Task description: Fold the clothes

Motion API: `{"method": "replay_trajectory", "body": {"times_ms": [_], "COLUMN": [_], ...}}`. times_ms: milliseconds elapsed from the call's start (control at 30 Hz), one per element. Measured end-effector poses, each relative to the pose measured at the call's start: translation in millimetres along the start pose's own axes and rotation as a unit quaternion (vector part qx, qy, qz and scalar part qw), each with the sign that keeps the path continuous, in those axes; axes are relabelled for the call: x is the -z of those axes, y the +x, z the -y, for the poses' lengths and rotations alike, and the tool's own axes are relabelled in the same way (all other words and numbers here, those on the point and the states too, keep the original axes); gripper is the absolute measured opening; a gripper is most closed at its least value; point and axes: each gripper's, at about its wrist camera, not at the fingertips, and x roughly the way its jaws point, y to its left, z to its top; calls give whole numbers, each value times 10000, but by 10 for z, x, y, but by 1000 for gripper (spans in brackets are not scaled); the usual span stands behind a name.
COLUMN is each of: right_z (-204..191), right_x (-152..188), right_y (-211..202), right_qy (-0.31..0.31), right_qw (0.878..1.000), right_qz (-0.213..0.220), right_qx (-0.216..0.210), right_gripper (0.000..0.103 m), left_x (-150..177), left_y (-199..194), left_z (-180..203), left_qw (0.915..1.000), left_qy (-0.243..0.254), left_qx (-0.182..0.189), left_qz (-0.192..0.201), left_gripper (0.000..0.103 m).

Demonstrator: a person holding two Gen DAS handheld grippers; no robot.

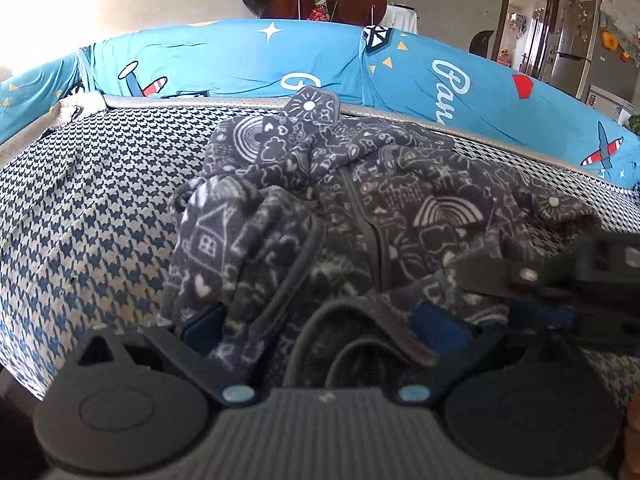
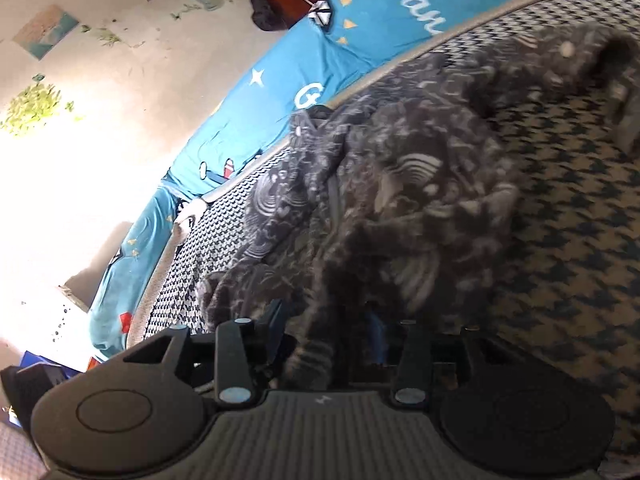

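blue cover (image 1: 240,60): white cursive script, partly hidden by the grey printed garment (image 1: 320,200); a capital "G" readable near its middle | further right, "Pau" or "Pan", last letter uncertain, cut off at the lower edge | no other text legible

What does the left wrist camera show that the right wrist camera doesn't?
Only the left wrist view shows the refrigerator, the doorway, and the right claw reaching in from the side. Only the right wrist view shows the wall pictures and plant decals. Both show the dark doodle-print fleece jacket on the houndstooth cover, the blue printed sheet, and fleece between each claw's fingers.
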Motion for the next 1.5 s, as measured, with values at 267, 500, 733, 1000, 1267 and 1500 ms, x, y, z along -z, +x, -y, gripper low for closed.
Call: {"method": "replay_trajectory", "body": {"times_ms": [267, 500, 733, 1000, 1267, 1500], "right_z": [-43, -49, 87, 1, 133, 289], "right_x": [79, 161, 316, 215, -181, -643], "right_y": [17, -507, -992, -1308, -1206, -801], "right_qy": [-354, -500, -352, -740, -651, -932], "right_qw": [9982, 9937, 9892, 9825, 9819, 9790], "right_qz": [164, 653, 652, 1014, 1083, 1030], "right_qx": [446, 766, 1261, 1376, 1410, 1489], "right_gripper": [11, 10, 12, 31, 42, 43], "left_x": [-41, -244, -498, -741, -785, -691], "left_y": [-143, -353, -353, -237, 92, 506], "left_z": [-40, -182, -215, -167, -42, 46], "left_qw": [9997, 9973, 9969, 9978, 9997, 9959], "left_qy": [-78, -512, -545, -327, 48, 537], "left_qx": [231, 359, 18, -142, -152, -441], "left_qz": [91, 386, 561, 565, 207, -573], "left_gripper": [103, 103, 103, 103, 103, 103]}}
